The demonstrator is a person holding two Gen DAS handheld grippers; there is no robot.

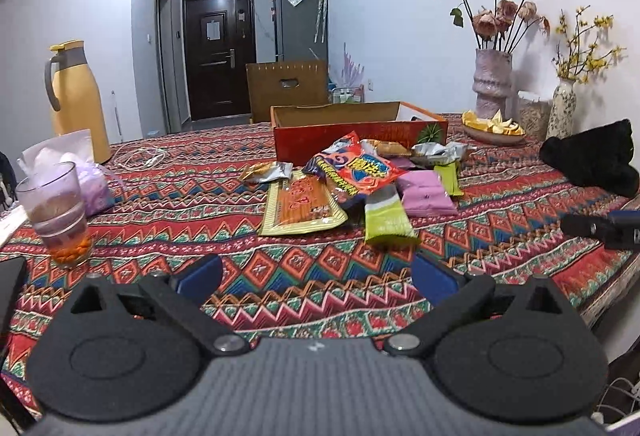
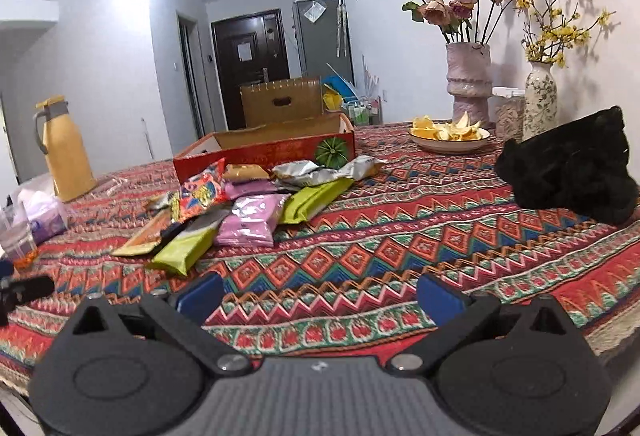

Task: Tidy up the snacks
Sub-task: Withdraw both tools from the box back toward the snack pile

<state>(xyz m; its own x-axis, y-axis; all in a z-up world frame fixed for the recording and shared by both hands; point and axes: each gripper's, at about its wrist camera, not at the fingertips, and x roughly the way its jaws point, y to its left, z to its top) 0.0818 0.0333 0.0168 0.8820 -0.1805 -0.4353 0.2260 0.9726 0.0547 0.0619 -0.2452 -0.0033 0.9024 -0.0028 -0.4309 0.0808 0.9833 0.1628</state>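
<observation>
On the desk (image 1: 160,196), at your left hand-held gripper's (image 1: 316,272) twelve o'clock, the snack pile (image 1: 352,188) lies just before the open red box (image 1: 360,132). Both it and your right hand-held gripper (image 2: 318,292) gape wide, holding nothing. From the right, the pile sits at eleven o'clock. Take the nearest green packet (image 1: 386,220) first, pinching across its short width.

A woven, matt patterned cloth (image 1: 168,204) covers the counter. The snack packets (image 1: 352,172) are glossy plastic film — some crinkled silver foil (image 2: 316,172). The open box (image 1: 360,124) looks like printed cardboard, plain brown inside. The cup (image 1: 56,212) is clear glass or plastic; the jug (image 1: 76,96) smooth matt plastic; the tall vase (image 2: 468,84) rough ceramic — the black bag (image 2: 572,164) fuzzy.
</observation>
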